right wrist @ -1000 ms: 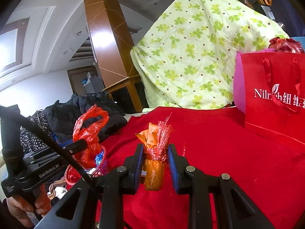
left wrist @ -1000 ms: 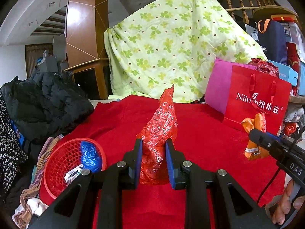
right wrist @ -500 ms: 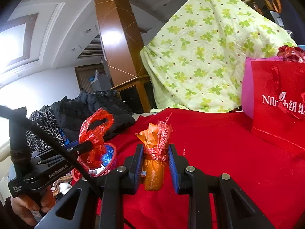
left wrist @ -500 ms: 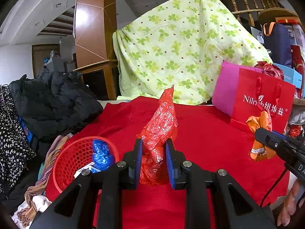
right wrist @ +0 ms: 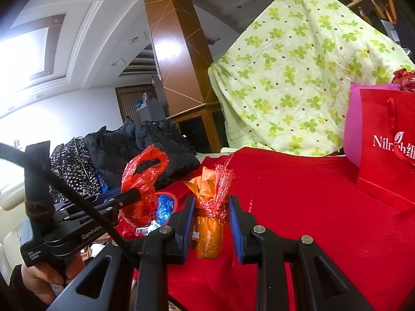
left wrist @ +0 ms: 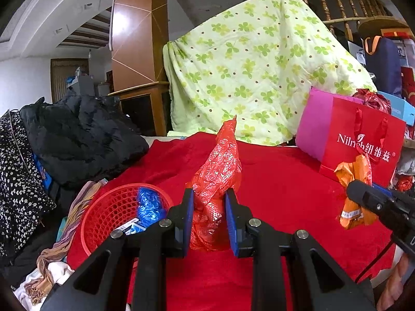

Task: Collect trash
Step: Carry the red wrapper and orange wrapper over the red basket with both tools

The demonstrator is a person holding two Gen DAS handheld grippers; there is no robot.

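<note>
Red plastic bag [left wrist: 215, 178] is being pinched by the left hand-held gripper [left wrist: 208, 217] above the red-covered counter [left wrist: 285, 181], near the basket [left wrist: 109, 212]; the right hand-held gripper [right wrist: 211, 223] is pinching an orange wrapper [right wrist: 210, 230]. Flimsy film is risking slipping free short of the rim.

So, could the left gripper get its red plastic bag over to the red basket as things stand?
Probably yes: the left gripper, shut on the red plastic bag, has the red basket just to its left, with nothing between them.
</note>
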